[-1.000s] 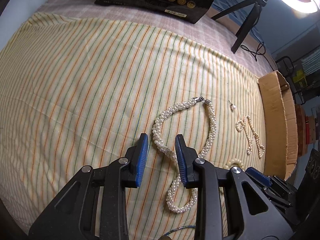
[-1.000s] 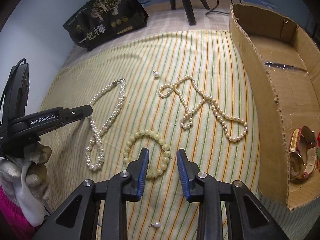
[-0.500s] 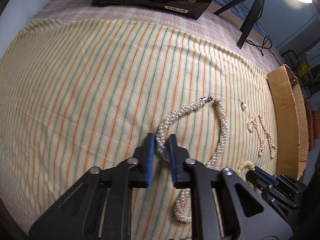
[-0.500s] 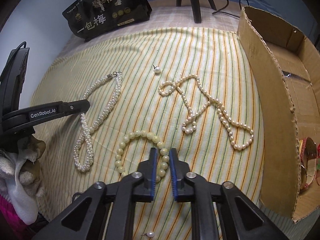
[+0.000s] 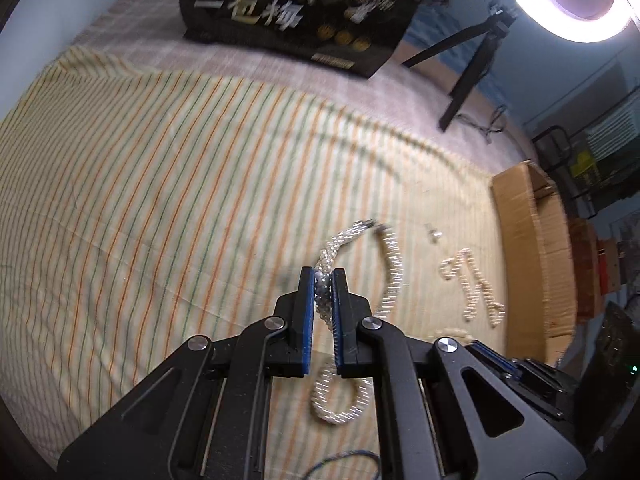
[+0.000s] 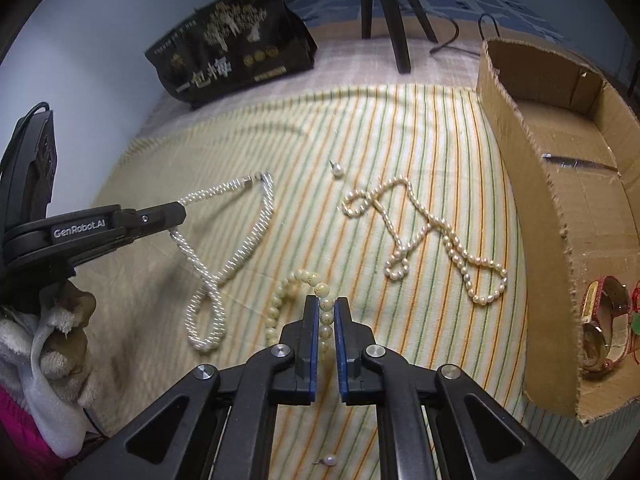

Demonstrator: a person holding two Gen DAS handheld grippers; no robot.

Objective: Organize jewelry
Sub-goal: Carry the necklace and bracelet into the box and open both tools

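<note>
Cardboard box (image 6: 520, 184) holds a red watch (image 6: 600, 328) near its front corner

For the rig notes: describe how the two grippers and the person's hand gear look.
Both grippers, left and right, have black angular frames, silver pivot bolts and blue pads. The left one's side reads "GenRobot.AI" in white. The left hand wears a worn whitish glove over a pink sleeve.

Counted on the striped cloth: two pearl necklaces (image 6: 224, 256) (image 6: 432, 240), one bead bracelet (image 6: 288, 296), two loose pearl earrings (image 6: 337, 169) (image 6: 329, 460), one cardboard box (image 6: 520, 184).
</note>
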